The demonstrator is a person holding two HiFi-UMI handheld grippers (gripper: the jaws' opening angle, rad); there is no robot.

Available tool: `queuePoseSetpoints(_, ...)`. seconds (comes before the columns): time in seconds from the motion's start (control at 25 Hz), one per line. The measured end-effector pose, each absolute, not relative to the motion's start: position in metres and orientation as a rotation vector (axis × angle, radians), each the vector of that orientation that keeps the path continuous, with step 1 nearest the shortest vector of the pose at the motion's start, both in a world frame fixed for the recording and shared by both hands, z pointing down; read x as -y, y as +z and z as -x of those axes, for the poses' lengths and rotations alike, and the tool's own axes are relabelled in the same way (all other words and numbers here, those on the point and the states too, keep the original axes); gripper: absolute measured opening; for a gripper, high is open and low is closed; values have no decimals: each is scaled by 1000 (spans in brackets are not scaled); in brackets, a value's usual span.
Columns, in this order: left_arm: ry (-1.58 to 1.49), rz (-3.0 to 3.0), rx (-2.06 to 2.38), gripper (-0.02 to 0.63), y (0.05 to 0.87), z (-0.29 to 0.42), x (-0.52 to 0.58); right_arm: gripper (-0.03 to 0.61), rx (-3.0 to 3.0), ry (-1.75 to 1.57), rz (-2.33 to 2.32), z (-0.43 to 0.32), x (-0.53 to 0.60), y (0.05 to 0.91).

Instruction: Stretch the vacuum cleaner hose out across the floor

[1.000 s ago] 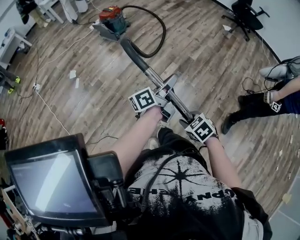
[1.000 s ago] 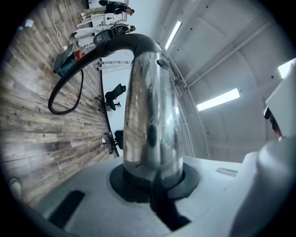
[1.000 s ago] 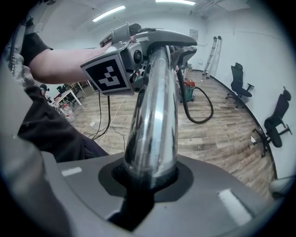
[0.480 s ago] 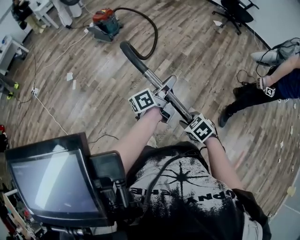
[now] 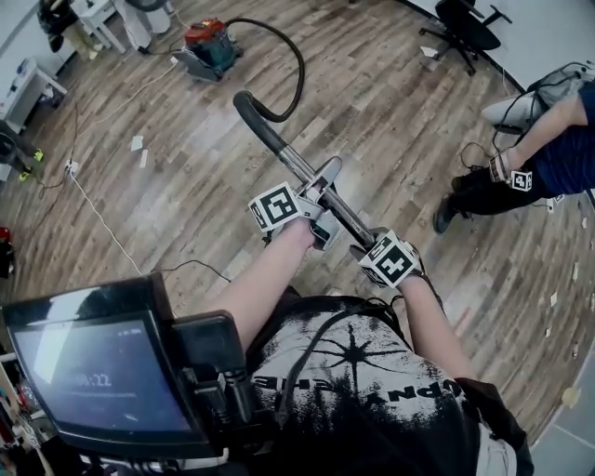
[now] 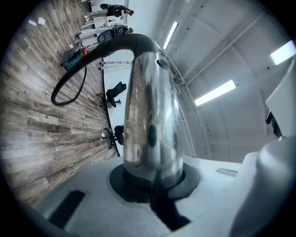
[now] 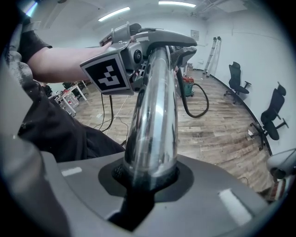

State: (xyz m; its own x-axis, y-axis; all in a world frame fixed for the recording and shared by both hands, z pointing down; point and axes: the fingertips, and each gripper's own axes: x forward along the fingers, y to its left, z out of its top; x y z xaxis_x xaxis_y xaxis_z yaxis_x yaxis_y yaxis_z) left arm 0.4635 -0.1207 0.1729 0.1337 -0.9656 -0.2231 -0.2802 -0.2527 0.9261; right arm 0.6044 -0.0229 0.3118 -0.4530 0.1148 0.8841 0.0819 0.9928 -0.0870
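The red and teal vacuum cleaner [image 5: 208, 44] stands on the wood floor at the far left. Its black hose [image 5: 296, 65] arcs from the body round to a curved black handle [image 5: 253, 113], which joins a chrome wand [image 5: 299, 167]. My left gripper [image 5: 319, 203] is shut on the wand partway down. My right gripper [image 5: 366, 244] is shut on the same wand nearer my body. In the left gripper view the chrome wand [image 6: 150, 115] rises out of the left gripper [image 6: 155, 181], with the hose [image 6: 69, 88] looping behind. In the right gripper view the wand [image 7: 152, 120] fills the right gripper [image 7: 147, 181].
A person [image 5: 544, 139] sits on the floor at the right, with cables beside them. Office chairs [image 5: 468, 23] stand at the far right wall. White cables [image 5: 98, 218] trail over the floor at the left, near tables [image 5: 33, 79]. A screen unit [image 5: 93, 372] hangs at my chest.
Both grippers keep their hold on the wand. The wand and handle have drifted a little left in the view, and the hose loop by the vacuum looks narrower.
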Motion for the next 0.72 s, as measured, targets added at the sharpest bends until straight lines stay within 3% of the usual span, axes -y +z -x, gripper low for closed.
queuePoseSetpoints(0.4, -1156, -1638, 1263, 38, 201, -564, 87, 98, 2059, -23, 114, -708, -2, 338)
queuePoseSetpoints(0.72, -1116, -1645, 1254, 38, 183, -579, 98, 92, 2078, 18, 94, -718, 2, 320)
